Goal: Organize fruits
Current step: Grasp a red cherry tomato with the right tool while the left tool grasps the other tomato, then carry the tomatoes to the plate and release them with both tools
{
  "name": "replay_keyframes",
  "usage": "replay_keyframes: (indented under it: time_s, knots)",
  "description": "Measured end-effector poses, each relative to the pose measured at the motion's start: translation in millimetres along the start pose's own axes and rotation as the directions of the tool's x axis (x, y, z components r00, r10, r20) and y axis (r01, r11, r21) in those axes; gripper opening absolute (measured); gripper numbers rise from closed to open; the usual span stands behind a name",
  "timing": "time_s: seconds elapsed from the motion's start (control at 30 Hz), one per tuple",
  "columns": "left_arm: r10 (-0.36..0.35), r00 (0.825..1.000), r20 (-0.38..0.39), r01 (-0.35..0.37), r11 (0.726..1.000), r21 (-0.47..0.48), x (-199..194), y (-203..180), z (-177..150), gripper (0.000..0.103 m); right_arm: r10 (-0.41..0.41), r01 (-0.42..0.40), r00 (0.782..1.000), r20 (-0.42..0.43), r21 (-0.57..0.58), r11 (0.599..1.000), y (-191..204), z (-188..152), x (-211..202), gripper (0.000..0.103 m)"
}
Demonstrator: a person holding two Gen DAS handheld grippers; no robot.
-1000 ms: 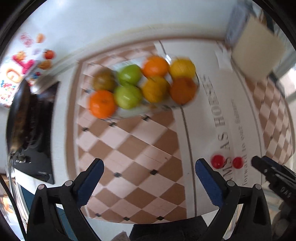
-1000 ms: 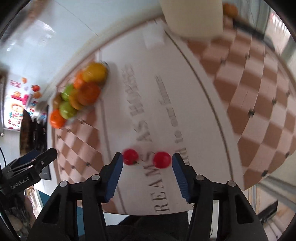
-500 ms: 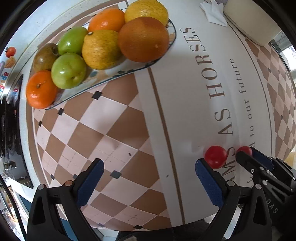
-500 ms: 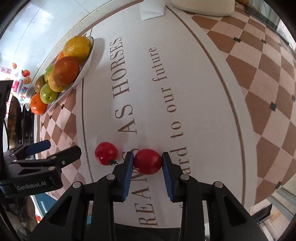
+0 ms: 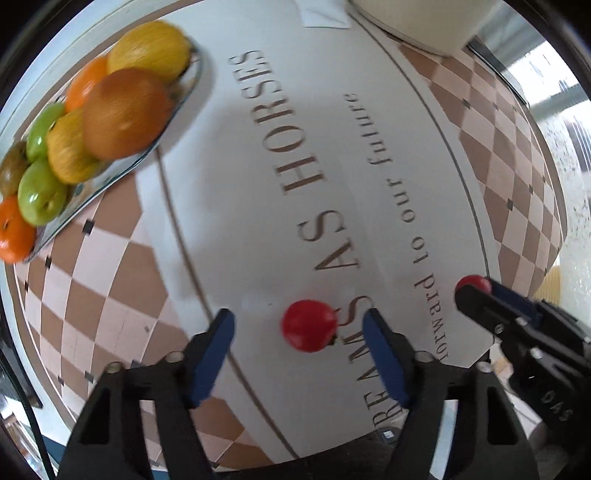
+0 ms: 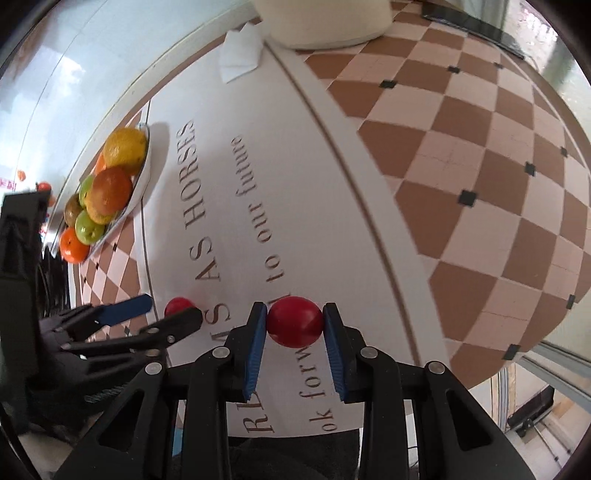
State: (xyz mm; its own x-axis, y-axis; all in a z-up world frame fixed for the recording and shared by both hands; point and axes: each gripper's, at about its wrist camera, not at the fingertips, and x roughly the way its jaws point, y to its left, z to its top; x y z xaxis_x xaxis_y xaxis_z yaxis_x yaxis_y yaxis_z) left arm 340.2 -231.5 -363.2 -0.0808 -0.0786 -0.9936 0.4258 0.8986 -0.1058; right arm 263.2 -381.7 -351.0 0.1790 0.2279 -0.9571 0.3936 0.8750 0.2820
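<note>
My right gripper (image 6: 294, 321) is shut on a small red fruit (image 6: 294, 320), low over the white lettered cloth; the gripper also shows in the left wrist view (image 5: 476, 295), gripping that fruit (image 5: 471, 283). My left gripper (image 5: 298, 328) is open, its blue pads on either side of a second red fruit (image 5: 309, 325) that lies on the cloth nearer the right pad. That fruit shows in the right wrist view (image 6: 178, 305). A plate (image 5: 122, 168) piled with oranges, green apples and a yellow fruit sits far left.
A folded white napkin (image 6: 240, 55) and a cream container (image 6: 325, 22) stand at the far end of the table. The checkered tablecloth (image 6: 480, 166) reaches the table's right edge. A dark appliance (image 6: 18, 236) is at the left.
My left gripper moved right and closer, so the loose red fruit now lies between its pads. My right gripper stays shut on its red fruit and looks slightly raised.
</note>
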Motion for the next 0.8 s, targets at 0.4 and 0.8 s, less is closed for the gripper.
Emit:
replay_keyframes:
  time_s: [0.4, 0.8]
  knots:
    - [-0.001, 1.0, 0.003, 0.0, 1.0, 0.021, 11, -22, 1, 0.03, 0.034, -0.034, 0.999, 0.026, 0.017, 0.999, 3, 18, -16, 0.034]
    - [-0.09, 0.995, 0.039, 0.094, 0.986, -0.135, -11, 31, 0, 0.029, 0.091, -0.089, 0.995, 0.039, -0.042, 0.995, 36, 29, -27, 0.034]
